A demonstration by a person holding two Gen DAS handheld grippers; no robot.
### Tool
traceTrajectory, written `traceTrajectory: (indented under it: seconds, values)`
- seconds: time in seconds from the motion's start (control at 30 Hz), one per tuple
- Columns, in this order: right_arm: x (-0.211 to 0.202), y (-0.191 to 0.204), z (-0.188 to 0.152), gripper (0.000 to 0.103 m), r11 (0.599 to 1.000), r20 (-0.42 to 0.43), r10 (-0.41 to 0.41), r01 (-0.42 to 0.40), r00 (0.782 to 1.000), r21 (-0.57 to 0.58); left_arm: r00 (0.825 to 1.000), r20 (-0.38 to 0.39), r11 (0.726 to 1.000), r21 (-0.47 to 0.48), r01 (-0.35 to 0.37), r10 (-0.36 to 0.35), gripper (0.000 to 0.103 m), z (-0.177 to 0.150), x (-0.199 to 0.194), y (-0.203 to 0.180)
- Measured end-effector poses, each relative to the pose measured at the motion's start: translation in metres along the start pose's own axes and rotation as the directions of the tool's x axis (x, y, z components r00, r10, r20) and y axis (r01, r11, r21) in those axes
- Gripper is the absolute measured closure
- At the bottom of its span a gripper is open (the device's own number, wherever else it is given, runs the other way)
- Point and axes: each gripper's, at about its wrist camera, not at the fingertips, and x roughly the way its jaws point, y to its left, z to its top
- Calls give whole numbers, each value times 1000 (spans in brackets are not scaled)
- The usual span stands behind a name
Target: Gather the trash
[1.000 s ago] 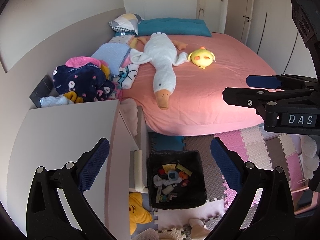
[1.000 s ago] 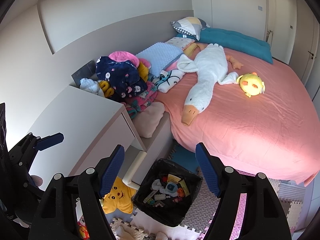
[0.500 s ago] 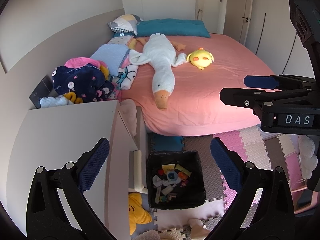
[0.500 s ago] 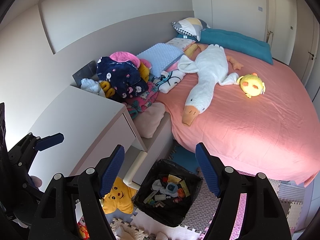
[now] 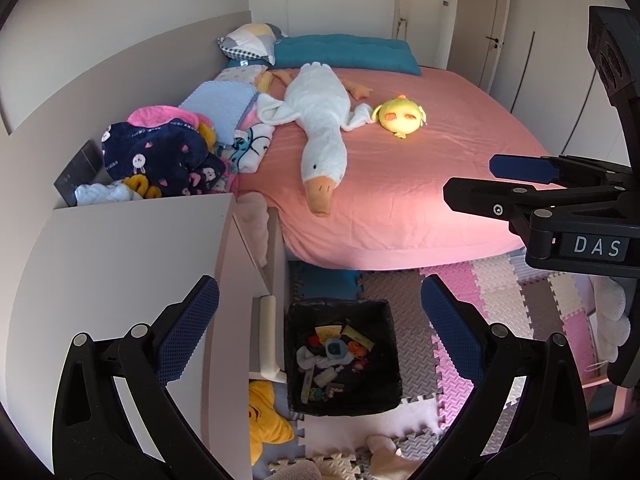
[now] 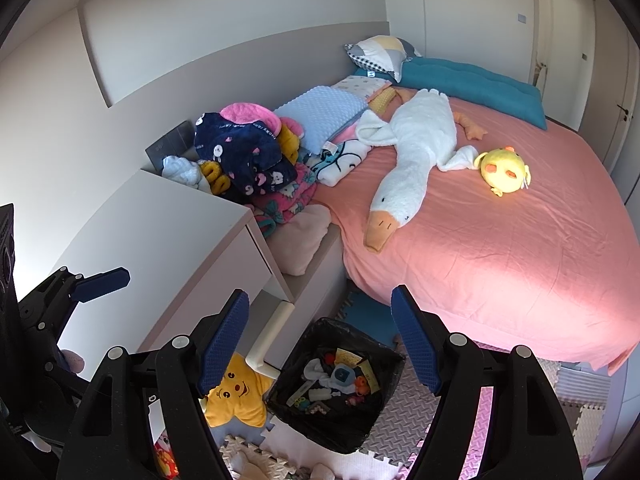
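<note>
A: Barely anything moved: both views drifted slightly. Bin (image 5: 343, 356) sits on the floor beside the desk (image 5: 120, 264), already holding trash.
B: Left tongs (image 5: 316, 328) and right tongs (image 6: 320, 336) gape wide, empty, hovering above, likely scanning.

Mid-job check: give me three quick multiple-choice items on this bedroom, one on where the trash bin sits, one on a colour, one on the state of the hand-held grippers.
1. Where is the black bin?
A. On the bed
B. On the floor mats by the bed's foot
C. On the white cabinet

2. What colour is the bed sheet?
A. Pink
B. Green
C. Grey

3. What are the left hand-held gripper and right hand-held gripper doing?
A. Both shut on trash
B. One holds a toy
C. Both open and empty

Answers: B, foam tiles surround the bin; A, the sheet is salmon pink; C, both pairs of fingers stand spread with nothing between them.
</note>
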Motion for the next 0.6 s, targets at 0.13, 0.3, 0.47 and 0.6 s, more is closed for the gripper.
traceTrajectory:
  seconds: [0.13,0.3,0.47,0.6]
  values:
    - [0,0,0,29,1000,0,-1,1,1000,0,1000,-3,1000,-2,11,-11,6,-1,1,-1]
    - [0,0,0,29,1000,0,-1,1,1000,-1,1000,10,1000,8,8,-9,6,-2,2,-3]
    - [0,0,0,29,1000,0,-1,1,1000,-1,1000,4,1000,0,3,-3,6,-1,4,-1]
    - [0,0,0,29,1000,1,-1,1,1000,-1,1000,4,1000,4,3,-3,6,0,4,-2]
